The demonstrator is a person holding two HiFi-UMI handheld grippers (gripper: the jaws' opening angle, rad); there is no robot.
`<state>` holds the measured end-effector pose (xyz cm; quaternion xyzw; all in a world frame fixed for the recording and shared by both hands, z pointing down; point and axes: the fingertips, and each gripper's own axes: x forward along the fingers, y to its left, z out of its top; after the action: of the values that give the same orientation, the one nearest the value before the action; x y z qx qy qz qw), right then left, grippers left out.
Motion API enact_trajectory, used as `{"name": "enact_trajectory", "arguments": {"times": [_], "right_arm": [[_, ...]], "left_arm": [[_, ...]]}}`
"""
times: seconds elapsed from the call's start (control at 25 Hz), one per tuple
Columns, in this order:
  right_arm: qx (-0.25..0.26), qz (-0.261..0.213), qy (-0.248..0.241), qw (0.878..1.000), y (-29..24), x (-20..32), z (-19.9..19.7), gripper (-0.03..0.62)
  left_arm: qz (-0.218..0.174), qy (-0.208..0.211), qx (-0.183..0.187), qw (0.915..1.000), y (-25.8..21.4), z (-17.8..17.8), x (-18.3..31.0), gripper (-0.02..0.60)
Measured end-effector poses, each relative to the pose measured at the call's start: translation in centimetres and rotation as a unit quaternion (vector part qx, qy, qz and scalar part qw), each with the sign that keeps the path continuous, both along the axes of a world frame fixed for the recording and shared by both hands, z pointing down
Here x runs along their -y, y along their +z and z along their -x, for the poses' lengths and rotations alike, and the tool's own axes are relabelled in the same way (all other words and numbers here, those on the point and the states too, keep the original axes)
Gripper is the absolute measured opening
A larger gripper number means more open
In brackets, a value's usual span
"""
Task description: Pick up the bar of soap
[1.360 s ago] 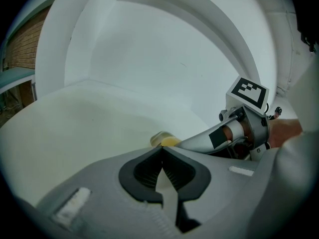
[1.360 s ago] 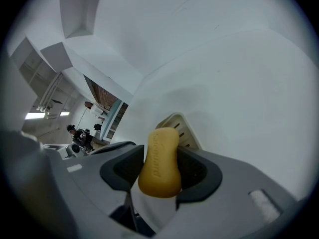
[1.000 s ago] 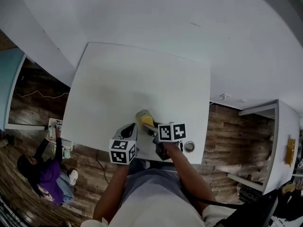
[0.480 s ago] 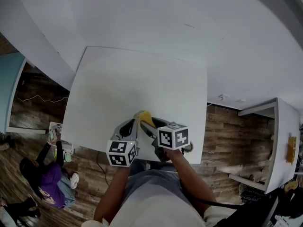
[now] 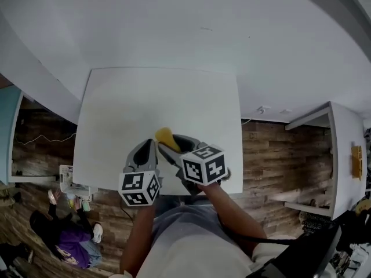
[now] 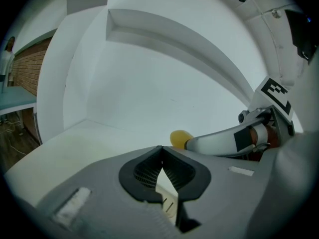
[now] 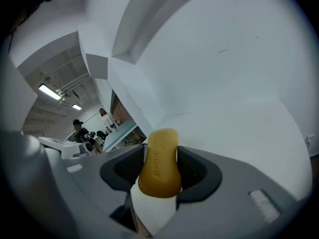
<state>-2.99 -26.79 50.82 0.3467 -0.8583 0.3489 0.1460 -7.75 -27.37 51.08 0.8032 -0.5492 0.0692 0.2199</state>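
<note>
The yellow bar of soap (image 7: 160, 162) stands on edge between the jaws of my right gripper (image 7: 160, 169), which is shut on it and holds it up off the white table (image 5: 145, 103). In the head view the soap (image 5: 165, 136) shows as a yellow lump at the tip of the right gripper (image 5: 168, 145), above the table's near half. My left gripper (image 5: 146, 153) hangs just to its left, shut with nothing in it. From the left gripper view (image 6: 160, 159) the soap (image 6: 179, 138) pokes out beyond the right gripper's jaw.
The white table stands against a white wall (image 5: 191, 22). Wooden floor (image 5: 272, 155) lies to both sides, with a white shelf unit (image 5: 342, 149) at right. A person (image 5: 72, 245) sits on the floor at lower left. Two people (image 7: 79, 128) show far off in the right gripper view.
The right gripper has lifted the soap up off the table and drawn it slightly left. The left gripper rose alongside it. The head camera shifted, so the table sits more squarely in view.
</note>
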Motion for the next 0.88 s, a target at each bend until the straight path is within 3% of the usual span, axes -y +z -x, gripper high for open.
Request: {"name": "enact_trajectory", "arguments": {"times": [0.52, 0.88], "right_arm": [[0.018, -0.043, 0.005, 0.999, -4.1, 0.0, -0.2, 0.209], [0.026, -0.048, 0.009, 0.998, -5.0, -0.2, -0.5, 0.209]], "left_arm": [[-0.051, -0.005, 0.014, 0.9986, -5.0, 0.1, 0.4, -0.002], [-0.06, -0.004, 0.01, 0.9981, -6.1, -0.3, -0.1, -0.002]]}}
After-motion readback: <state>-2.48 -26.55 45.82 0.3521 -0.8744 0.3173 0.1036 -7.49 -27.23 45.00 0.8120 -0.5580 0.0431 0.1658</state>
